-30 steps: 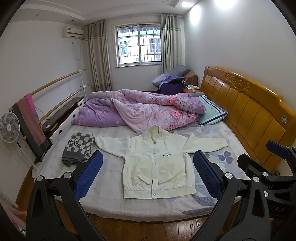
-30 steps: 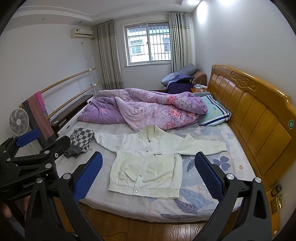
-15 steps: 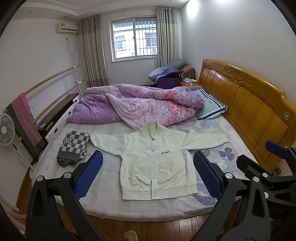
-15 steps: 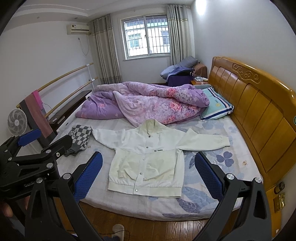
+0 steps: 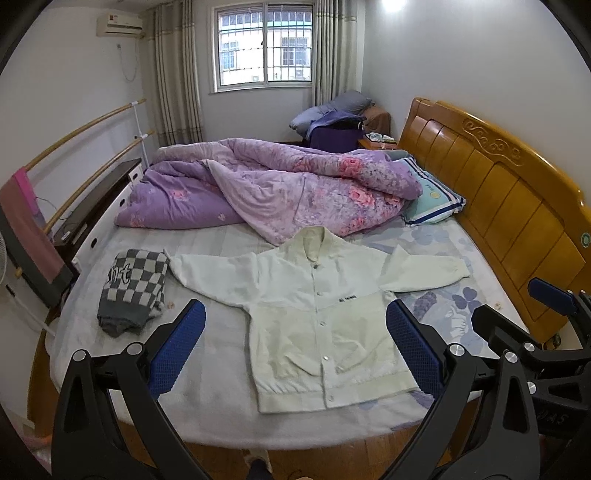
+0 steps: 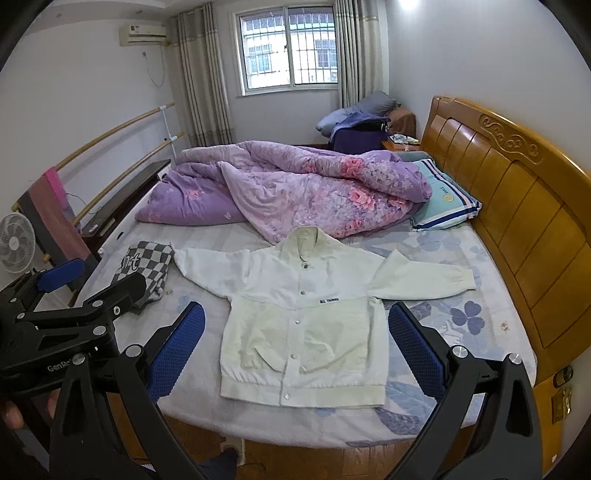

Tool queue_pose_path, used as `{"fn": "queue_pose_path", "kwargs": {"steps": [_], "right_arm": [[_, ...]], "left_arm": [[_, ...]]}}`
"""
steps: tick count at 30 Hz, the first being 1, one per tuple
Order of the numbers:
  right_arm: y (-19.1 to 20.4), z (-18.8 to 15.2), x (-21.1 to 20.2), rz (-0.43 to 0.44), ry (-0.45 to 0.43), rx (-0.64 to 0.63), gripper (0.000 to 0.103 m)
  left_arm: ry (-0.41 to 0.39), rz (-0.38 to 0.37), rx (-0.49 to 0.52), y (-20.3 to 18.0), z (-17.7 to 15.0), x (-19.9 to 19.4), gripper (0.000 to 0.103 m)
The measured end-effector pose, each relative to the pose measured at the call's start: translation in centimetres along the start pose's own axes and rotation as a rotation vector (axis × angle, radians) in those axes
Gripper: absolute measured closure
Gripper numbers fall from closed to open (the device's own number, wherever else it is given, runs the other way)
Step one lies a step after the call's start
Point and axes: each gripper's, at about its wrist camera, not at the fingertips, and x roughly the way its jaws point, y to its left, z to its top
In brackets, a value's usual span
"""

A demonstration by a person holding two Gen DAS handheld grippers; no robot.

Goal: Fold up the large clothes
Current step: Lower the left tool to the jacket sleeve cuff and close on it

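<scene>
Bright, even daylight pouring through the window [image 5: 264, 44] at top centre, ceiling lamp [image 5: 393, 4] flaring at the upper right, soft faint shadows, sharp focus, heavy fisheye bending, black vignette corners.

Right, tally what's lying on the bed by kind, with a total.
Spread-out jackets: 1, the white jacket
Folded garments: 1, the checkered sweater
Quilts: 1, the purple floral quilt
Pillows: 1, the striped pillow
Total: 4
</scene>
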Motion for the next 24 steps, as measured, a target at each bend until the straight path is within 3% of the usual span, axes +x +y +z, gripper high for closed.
{"fn": "queue_pose_path", "kwargs": {"steps": [12,18,24], "right_arm": [[11.5,7.4,11.9,-0.038,0.087,0.035,0.007],[15.2,10.2,18.7,-0.029,0.146,0.036,0.007],[16.7,10.2,26.4,-0.033,0.213,0.011,0.007]], "left_arm": [[0.089,-0.062,0.002,14.0,7.4,11.5,0.005],[0.178,-0.130,-0.122,20.3,9.1,17.9,0.005],[0.265,-0.101,-0.251,25.2,9.3,25.6,0.005]]}}
